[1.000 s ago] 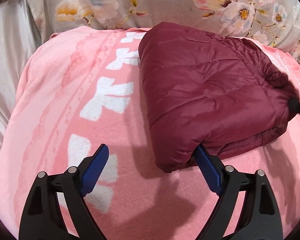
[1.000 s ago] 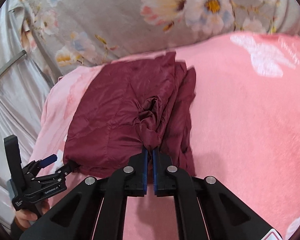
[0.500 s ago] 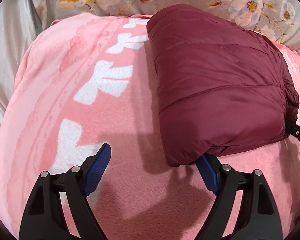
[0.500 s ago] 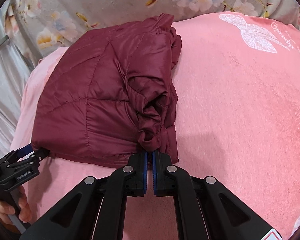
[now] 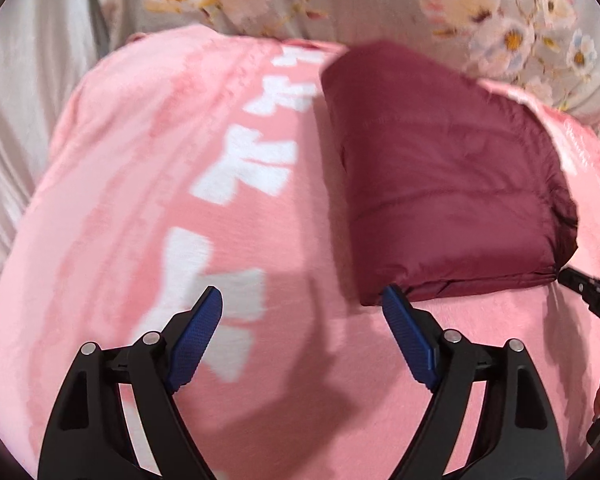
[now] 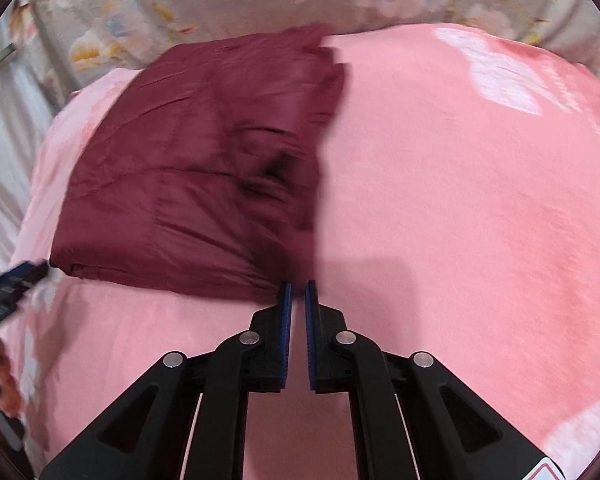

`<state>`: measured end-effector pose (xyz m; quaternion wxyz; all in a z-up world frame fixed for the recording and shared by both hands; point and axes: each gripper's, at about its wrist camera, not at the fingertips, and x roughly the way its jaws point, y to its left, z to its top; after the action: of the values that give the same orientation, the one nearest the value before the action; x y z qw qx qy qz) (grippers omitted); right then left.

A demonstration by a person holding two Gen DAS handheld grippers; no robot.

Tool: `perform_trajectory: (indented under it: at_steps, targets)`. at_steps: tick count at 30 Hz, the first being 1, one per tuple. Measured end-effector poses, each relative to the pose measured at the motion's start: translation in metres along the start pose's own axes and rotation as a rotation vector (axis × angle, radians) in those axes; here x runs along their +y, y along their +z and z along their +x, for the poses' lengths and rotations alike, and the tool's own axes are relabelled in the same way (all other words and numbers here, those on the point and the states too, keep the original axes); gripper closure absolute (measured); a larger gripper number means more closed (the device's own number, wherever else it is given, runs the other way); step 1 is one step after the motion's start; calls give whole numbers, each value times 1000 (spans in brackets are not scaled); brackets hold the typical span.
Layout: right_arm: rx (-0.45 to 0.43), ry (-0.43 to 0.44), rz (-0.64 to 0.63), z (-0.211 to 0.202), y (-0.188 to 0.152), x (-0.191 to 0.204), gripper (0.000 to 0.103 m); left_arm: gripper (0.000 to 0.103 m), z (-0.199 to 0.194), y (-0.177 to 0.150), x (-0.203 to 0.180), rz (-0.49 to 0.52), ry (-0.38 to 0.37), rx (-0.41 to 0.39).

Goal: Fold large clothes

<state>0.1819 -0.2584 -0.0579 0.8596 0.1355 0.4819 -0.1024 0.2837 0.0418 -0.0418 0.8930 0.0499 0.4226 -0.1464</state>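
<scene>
The maroon padded jacket (image 6: 196,184) is seen folded into a bundle on the pink blanket (image 6: 460,208), released by the left gripper (image 5: 302,306), fingers spread, and the right gripper (image 6: 297,294), fingers nearly closed on nothing, so only withdrawal seems called for.

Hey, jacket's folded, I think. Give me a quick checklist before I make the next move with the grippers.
1. Maroon puffer jacket lies as one folded bundle on the pink blanket: ok.
2. Left gripper open, nothing between its pads: ok.
3. Left gripper clear of the jacket: cannot tell; one fingertip sits right at the near corner.
4. Right gripper free of fabric: cannot tell; its jaws are almost together right at the jacket's near edge.
5. Jacket's open side lies neat: not ok; creased, with layers stepped unevenly in the right wrist view.
</scene>
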Motion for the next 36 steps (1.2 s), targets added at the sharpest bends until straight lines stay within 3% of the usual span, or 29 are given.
perform_trajectory:
  at_steps: [3, 6, 11, 14, 18, 22, 28, 36]
  targets:
    - [-56, -23, 28, -23, 11, -11, 98, 23, -22, 21, 14, -49, 8, -64]
    - [-121, 9, 10, -38, 39, 3, 98, 23, -22, 50, 8, -66, 4, -89]
    - [-149, 33, -39, -19, 91, 37, 98, 20, 13, 92, -32, -69, -30, -64]
    - [-124, 0, -33, 7, 105, 43, 98, 20, 45, 104, -55, -49, 6, -34]
    - [-79, -25, -5, 45, 109, 37, 102, 17, 77, 100, -75, -26, 51, -16]
    - [-84, -3, 9, 62, 101, 27, 102, 11, 87, 96, -76, -43, 45, -36]
    - [-107, 26, 15, 73, 93, 21, 103, 8, 102, 87, -77, -53, 39, -46]
    - [-173, -25, -41, 78, 84, 28, 103, 5, 113, 80, -81, -60, 58, -68]
